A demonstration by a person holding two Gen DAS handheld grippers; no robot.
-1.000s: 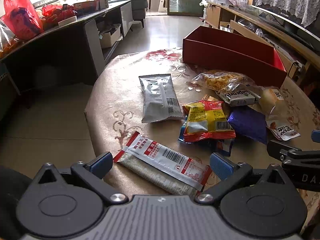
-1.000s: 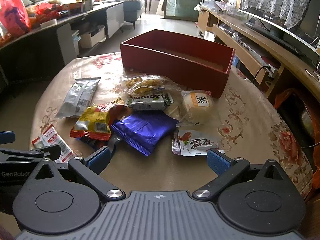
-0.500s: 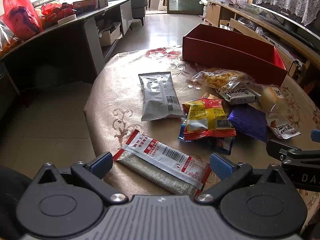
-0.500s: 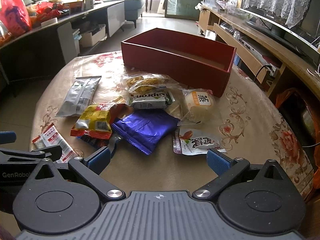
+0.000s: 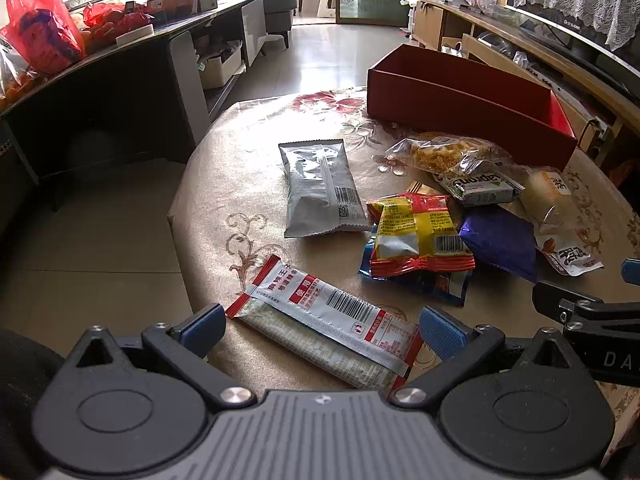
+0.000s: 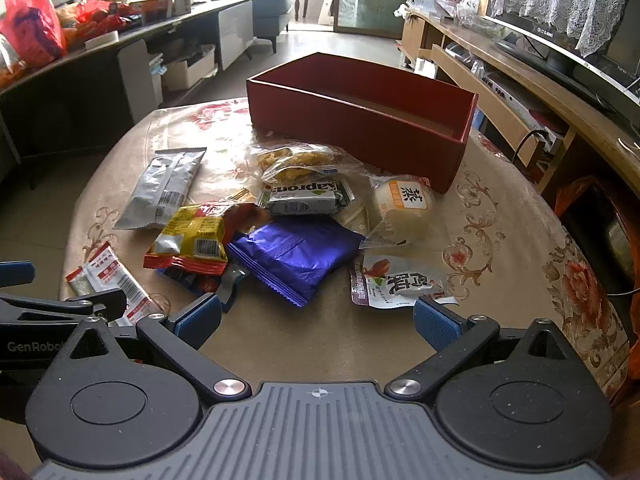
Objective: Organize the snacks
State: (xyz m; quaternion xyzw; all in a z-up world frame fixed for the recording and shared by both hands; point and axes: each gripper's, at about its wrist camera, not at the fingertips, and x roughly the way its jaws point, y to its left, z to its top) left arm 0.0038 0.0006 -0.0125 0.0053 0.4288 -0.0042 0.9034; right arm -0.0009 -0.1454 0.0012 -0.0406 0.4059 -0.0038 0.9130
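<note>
Table cloth (image 6: 500, 240): beige-gold with brown scrolls and red flowers. Box (image 6: 360, 120): dark red. Long packet (image 5: 324, 316): white with red ends and a black barcode. Flat packet (image 5: 320, 188): silver-grey. Crinkled bag (image 6: 192, 236): yellow and red. Foil pouch (image 6: 296, 252): deep violet-blue. Wafer bar (image 6: 306, 198): green and white with dark lettering. Gripper pads (image 6: 434, 326): blue on black fingers

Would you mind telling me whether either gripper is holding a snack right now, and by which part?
Nothing is held. The left gripper and right gripper are both open above the table.
</note>
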